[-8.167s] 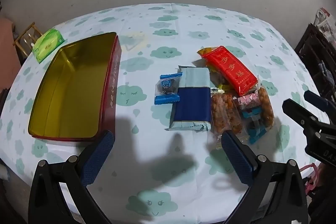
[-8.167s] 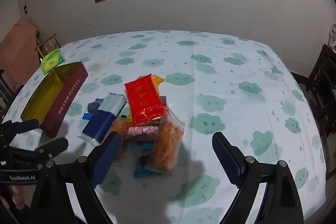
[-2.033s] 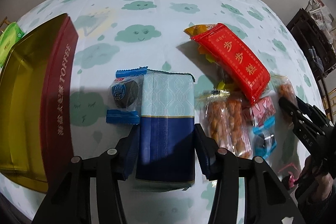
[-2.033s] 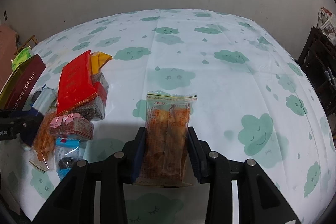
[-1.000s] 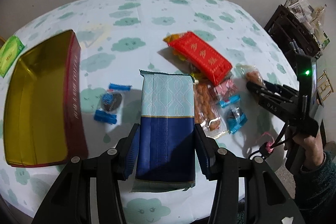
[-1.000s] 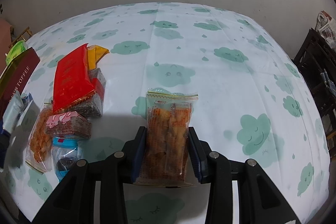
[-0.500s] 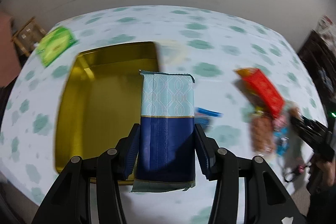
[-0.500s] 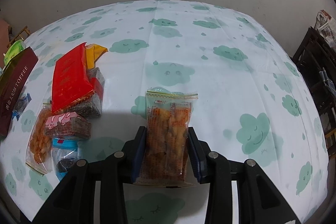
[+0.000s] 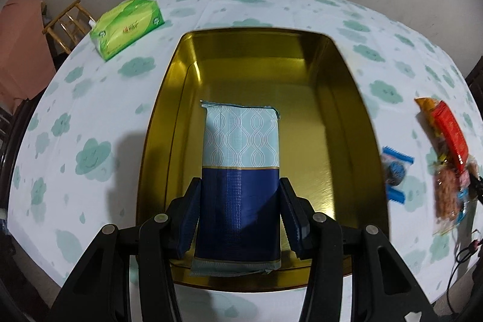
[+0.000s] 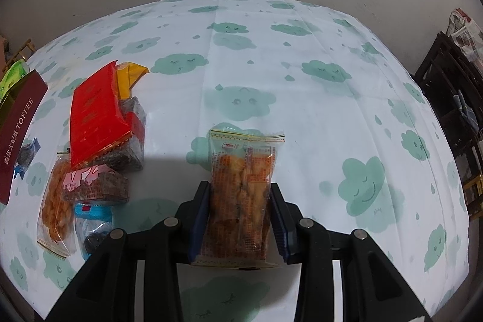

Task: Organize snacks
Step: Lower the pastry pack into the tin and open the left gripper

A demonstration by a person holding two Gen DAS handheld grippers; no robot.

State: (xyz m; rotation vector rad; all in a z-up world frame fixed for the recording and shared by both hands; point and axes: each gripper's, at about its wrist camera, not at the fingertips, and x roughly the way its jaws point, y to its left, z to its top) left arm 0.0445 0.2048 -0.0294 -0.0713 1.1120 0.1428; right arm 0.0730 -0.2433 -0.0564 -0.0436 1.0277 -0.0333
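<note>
— Two packets were held, weren't they?

— Yes. The left gripper [image 9: 238, 218] was clamped on the blue packet [image 9: 240, 171], which hung over the gold tin [image 9: 341, 98], inside its rim as seen from above.

— And the other?

— The right gripper [image 10: 238, 227] pinched the clear orange snack bag [image 10: 241, 195] above the cloud tablecloth [image 10: 317, 98], well right of the tin's maroon side.

— The remaining snacks?

— The red packet [image 10: 93, 122] and the pile lay between tin and bag; a green tissue box [image 9: 126, 27] sat beyond the tin.

Both grippers clamped, angled steeply downward.
Left gripper [image 9: 238, 219] pads grip a packet; right gripper [image 10: 238, 219] pads likewise, fingers toward 12 o'clock.
</note>
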